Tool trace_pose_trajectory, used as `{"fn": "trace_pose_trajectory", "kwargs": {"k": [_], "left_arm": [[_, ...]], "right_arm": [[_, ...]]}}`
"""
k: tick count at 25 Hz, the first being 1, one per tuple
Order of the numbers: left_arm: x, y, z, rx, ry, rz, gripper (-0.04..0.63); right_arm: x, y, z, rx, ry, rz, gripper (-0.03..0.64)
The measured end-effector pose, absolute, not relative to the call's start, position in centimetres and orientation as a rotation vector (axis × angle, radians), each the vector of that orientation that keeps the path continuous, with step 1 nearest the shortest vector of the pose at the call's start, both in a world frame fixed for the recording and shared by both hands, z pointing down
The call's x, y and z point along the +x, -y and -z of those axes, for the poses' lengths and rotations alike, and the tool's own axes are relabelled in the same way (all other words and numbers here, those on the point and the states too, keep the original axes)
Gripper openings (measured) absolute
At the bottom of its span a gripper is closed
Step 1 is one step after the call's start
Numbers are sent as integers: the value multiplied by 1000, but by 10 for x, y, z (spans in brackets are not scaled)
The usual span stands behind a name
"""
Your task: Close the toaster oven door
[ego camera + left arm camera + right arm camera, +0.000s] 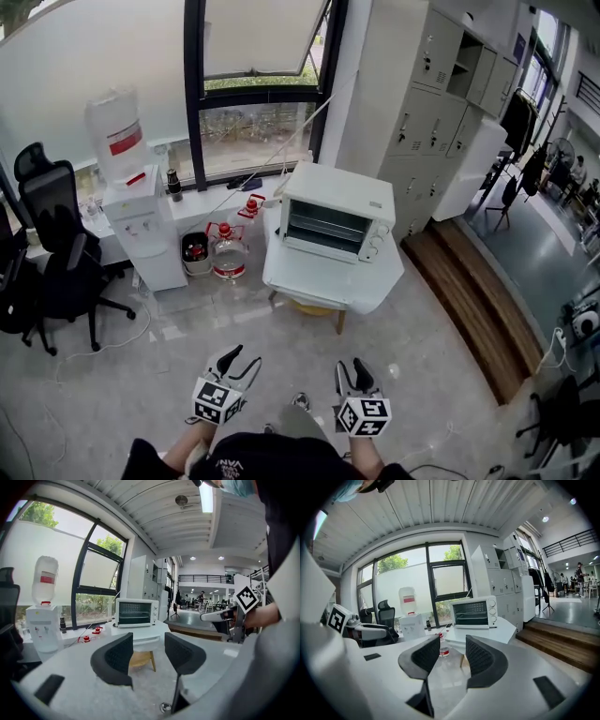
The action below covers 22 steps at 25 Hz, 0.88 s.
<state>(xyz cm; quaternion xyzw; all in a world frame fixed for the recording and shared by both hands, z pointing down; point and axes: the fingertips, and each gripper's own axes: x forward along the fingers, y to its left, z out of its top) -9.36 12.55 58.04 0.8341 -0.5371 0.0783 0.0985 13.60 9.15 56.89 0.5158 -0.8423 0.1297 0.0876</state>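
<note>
While your left gripper (239,362) and right gripper (353,373) hang spread and empty, well apart from the far toaster oven (336,217), approach squarely before pushing its door (323,247).

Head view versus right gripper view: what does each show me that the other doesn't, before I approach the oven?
Head view only: the right gripper whole with its marker cube, and the top of the oven from above. Right gripper view only: its claw pads apart with nothing between them, and the ceiling. Both: the oven on the table, the water dispenser, the chair, the left gripper.
</note>
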Motion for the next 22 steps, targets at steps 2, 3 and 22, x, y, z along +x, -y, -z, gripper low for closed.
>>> {"fn": "trace_pose_trajectory", "kwargs": {"k": [2,3,22], "left_arm": [[-99,-120,-580,2465,1602,-223,207],[-102,-117,-581,2461,1610,-223,207],[-96,22,-581,2403,1689,-259,206]], "right_arm": [[130,-82,-570,1523,2513,-381,156],[127,-77,-571,1514,2517,-382,156],[139,69,-585,1450,2520,-391,152]]}}
